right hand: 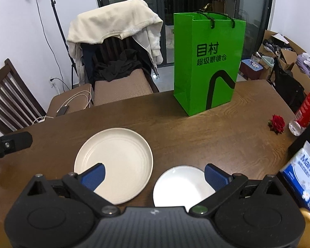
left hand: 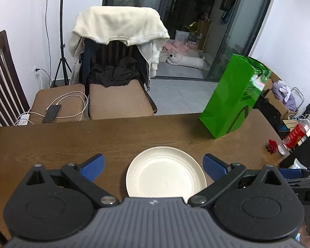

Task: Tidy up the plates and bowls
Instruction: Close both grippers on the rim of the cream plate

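Two tongs released, nothing grasped yet.
I risk my right gripper [right hand: 154, 174] knocking the cream plate [right hand: 113, 165] while reaching the white plate [right hand: 181, 188].

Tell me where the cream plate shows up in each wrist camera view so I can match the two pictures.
Left wrist view: the cream plate lies bottom centre, between the open fingers of the left gripper.
Right wrist view: the cream plate lies left of centre, partly behind the left finger of the right gripper, beside a smaller white plate.
Shared landmark: the green paper bag standing on the table.
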A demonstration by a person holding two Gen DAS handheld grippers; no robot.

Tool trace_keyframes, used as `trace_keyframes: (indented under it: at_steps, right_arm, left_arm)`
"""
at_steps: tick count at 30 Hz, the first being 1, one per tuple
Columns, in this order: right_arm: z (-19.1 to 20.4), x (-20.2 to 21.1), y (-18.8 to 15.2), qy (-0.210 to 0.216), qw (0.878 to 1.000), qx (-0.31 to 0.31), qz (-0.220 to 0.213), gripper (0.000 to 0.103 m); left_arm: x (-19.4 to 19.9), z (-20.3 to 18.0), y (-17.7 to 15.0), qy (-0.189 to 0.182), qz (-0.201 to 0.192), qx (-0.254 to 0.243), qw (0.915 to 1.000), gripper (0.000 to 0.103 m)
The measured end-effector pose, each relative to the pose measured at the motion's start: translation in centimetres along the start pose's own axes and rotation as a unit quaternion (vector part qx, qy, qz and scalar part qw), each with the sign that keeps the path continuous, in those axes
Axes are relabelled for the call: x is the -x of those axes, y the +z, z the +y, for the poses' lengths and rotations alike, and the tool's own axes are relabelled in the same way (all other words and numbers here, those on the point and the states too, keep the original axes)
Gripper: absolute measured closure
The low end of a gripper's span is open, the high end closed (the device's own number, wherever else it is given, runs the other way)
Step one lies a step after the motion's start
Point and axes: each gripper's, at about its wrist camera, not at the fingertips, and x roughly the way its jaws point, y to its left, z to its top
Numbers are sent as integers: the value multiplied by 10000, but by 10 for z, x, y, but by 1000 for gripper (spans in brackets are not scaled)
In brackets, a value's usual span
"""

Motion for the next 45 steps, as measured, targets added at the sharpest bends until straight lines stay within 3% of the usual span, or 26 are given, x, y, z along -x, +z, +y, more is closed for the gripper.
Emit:
trace_keyframes:
  at_steps: [13, 20, 30, 37, 40, 45]
  right_arm:
    - [13, -57, 36, -84, 9998, 92, 135, 3]
    - [10, -99, 25, -48, 9992, -13, 406, 16]
    - [5, -146, 3, -102, 9977, -171, 640, 27]
    - [10, -163, -6, -169, 9971, -92, 735, 40]
    - [11, -166, -8, -184, 9970, -72, 753, 40]
    - [8, -170, -11, -189, 9965, -96, 805, 47]
  left_arm:
    - [-68, 20, 25, 347, 314, 162, 9988, 0]
    - [-103, 40, 11, 466, 620, 278, 9966, 1]
    - [-144, 48, -19, 594, 1119, 266, 9916, 2]
    - [-156, 46, -34, 514, 1313, 159, 9899, 4]
    - [-157, 47, -35, 490, 1328, 178, 9898, 5]
    - [-161, 50, -36, 458, 1385, 226, 9890, 13]
